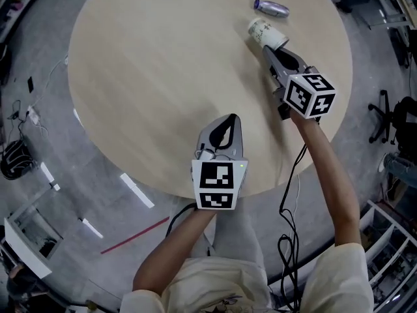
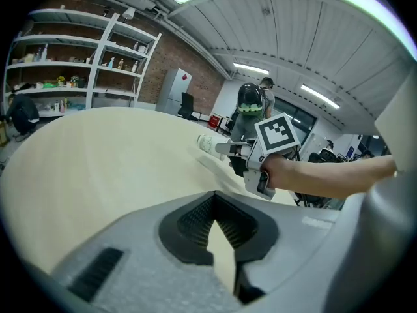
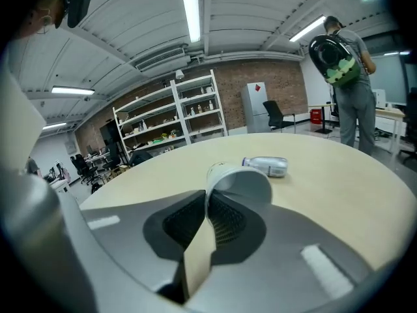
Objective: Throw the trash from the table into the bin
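Note:
A white paper cup [image 1: 266, 32] lies tipped at the far right of the round wooden table [image 1: 163, 77]. My right gripper [image 1: 268, 49] is shut on its rim. In the right gripper view the cup's wall [image 3: 238, 178] is pinched between the ribbed pads. A small silvery bottle [image 1: 272, 7] lies on its side just beyond the cup, and it also shows as the bottle [image 3: 266, 166] in that view. My left gripper [image 1: 229, 117] hovers over the table's near edge, shut with nothing in it; its tips meet at the left gripper [image 2: 212, 201]. From there the cup [image 2: 207, 143] shows in the right gripper [image 2: 225, 149].
Grey floor surrounds the table. An office chair [image 1: 391, 116] and shelving [image 1: 391, 240] stand to the right, and a white boxy unit [image 1: 29, 230] at the lower left. A person with a backpack [image 3: 342, 64] stands past the table's far side, near wall shelves [image 3: 176, 109].

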